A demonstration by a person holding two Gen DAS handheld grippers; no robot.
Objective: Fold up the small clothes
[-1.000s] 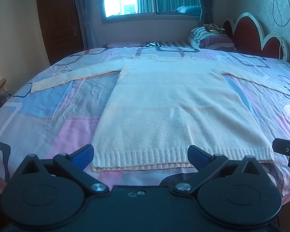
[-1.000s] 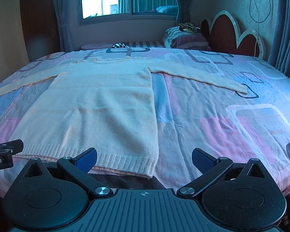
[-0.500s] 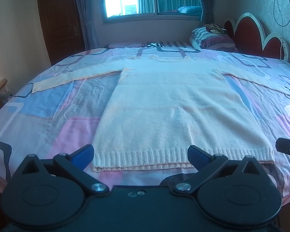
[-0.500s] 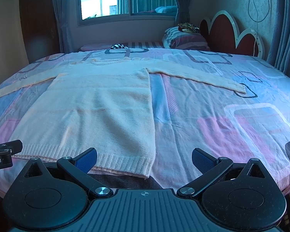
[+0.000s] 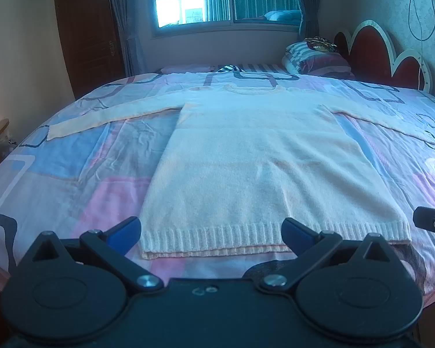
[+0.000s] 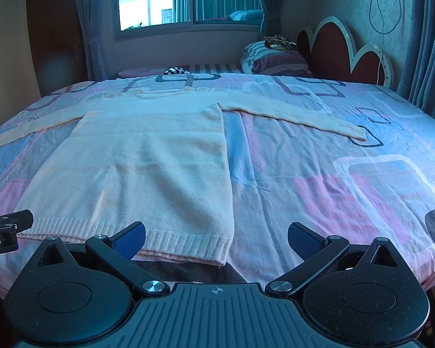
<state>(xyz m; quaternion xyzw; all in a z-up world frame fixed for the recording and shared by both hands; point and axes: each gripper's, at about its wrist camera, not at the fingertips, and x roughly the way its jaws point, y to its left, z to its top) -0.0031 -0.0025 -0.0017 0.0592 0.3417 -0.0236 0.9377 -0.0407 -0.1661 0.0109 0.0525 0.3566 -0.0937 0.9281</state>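
Cream sweater [image 5: 261, 168] lies flat just beyond both open tools.

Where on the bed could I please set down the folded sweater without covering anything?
Bare bedspread lies right of the sweater, below its right sleeve; another patch sits under the left sleeve. By the pillows it is crowded.

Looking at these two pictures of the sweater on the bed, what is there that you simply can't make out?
- Sweater: its underside lies against the bed, hidden in both views.
- Hem's middle, left wrist view: the left gripper and its body cover the bed edge just below it.
- Right gripper: in the left wrist view only a tip shows, cut by the right edge.
- Dark patterned item on the pillows: too small to identify.
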